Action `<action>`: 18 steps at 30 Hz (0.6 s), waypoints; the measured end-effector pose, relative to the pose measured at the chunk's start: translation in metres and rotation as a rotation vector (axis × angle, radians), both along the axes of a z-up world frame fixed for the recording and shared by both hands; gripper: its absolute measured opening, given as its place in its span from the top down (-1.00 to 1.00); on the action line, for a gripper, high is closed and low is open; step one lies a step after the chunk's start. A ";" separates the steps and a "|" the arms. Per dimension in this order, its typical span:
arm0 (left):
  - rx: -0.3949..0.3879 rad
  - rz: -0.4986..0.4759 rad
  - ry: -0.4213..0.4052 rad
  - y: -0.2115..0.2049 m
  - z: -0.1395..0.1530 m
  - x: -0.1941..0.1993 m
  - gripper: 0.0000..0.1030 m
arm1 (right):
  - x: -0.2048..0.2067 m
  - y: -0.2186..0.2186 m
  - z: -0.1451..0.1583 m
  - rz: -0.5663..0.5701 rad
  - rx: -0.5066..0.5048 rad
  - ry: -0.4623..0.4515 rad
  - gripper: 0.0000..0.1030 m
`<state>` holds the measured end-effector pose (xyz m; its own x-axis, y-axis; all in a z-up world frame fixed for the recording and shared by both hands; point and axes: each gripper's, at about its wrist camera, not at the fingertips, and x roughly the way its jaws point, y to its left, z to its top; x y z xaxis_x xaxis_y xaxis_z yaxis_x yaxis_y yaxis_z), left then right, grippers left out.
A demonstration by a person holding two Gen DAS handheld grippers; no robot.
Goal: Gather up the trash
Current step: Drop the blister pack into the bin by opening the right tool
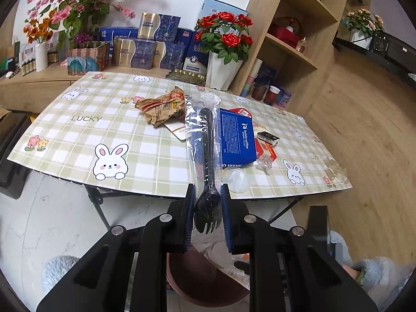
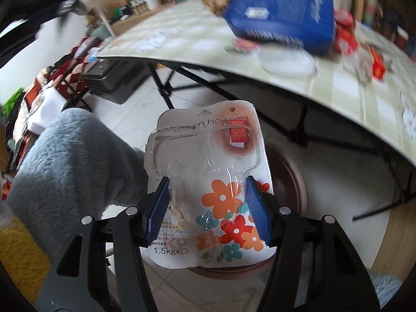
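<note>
Trash is spread over the bench (image 1: 78,140), and 2 pieces are already lifted off it. Going from the left, a crumpled brown paper wrapper (image 1: 161,108) lies near the bench's middle. Next, the left hand-held gripper (image 1: 208,218) pinches a plastic-wrapped black spork (image 1: 206,182) by its head end, so the long sleeve sticks forward over the bench edge while the brown bin (image 1: 200,278) sits directly below, probably lined up for a drop. Right of it lie a blue Luckin Coffee box (image 1: 238,139), a clear lid (image 1: 235,180) and small red packets (image 1: 266,149). In the right wrist view, the right hand-held gripper (image 2: 208,208) clamps an empty flowered hook blister pack (image 2: 208,176) by its side edges, above that same bin (image 2: 288,182), apparently also for release.
</note>
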<state>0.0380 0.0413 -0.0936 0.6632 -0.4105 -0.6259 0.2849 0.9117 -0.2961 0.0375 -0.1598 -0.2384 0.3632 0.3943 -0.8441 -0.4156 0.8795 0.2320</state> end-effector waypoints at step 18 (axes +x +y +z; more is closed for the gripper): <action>0.006 -0.019 0.067 -0.010 -0.024 0.003 0.62 | 0.011 -0.037 -0.016 -0.185 0.034 0.110 -0.37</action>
